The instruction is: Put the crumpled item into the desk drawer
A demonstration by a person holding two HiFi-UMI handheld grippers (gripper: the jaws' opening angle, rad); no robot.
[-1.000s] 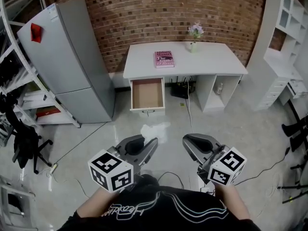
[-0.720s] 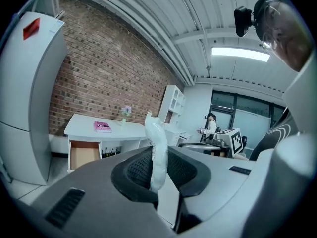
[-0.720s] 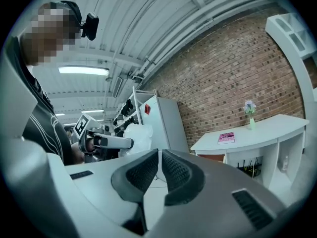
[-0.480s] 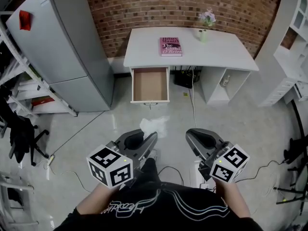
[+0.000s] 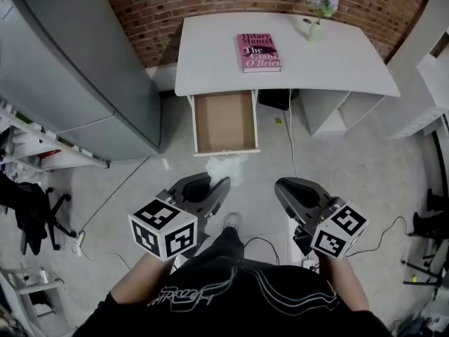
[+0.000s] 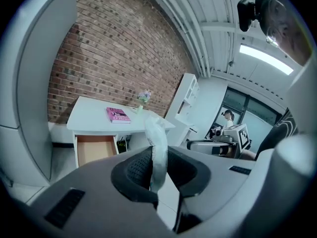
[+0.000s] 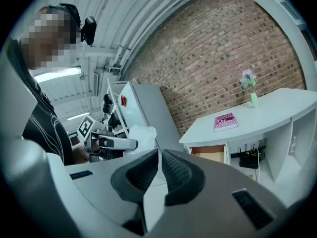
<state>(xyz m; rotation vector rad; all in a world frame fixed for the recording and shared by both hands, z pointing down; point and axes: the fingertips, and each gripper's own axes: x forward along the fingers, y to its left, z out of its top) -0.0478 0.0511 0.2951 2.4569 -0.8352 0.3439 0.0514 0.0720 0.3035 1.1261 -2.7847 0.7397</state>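
The crumpled item (image 5: 226, 167) is a white, plastic-like wad. My left gripper (image 5: 222, 183) is shut on it and holds it above the floor, just short of the open desk drawer (image 5: 224, 121). In the left gripper view the wad (image 6: 156, 148) stands pinched between the pads, with the drawer (image 6: 94, 150) beyond it. My right gripper (image 5: 280, 186) hangs beside the left one, shut, with nothing between its pads. In the right gripper view I see the wad (image 7: 137, 135) at the left gripper's tip, and the drawer (image 7: 210, 154) under the desk top.
On the white desk (image 5: 337, 55) lie a pink book (image 5: 258, 51) and a small vase of flowers (image 5: 319, 9). A grey fridge (image 5: 70, 62) stands left of the desk. Cables (image 5: 287, 139) run over the floor; white shelving stands at the right.
The desk and open drawer have come closer and lower in the head view. Both grippers keep their places side by side, the left one still holding the wad.
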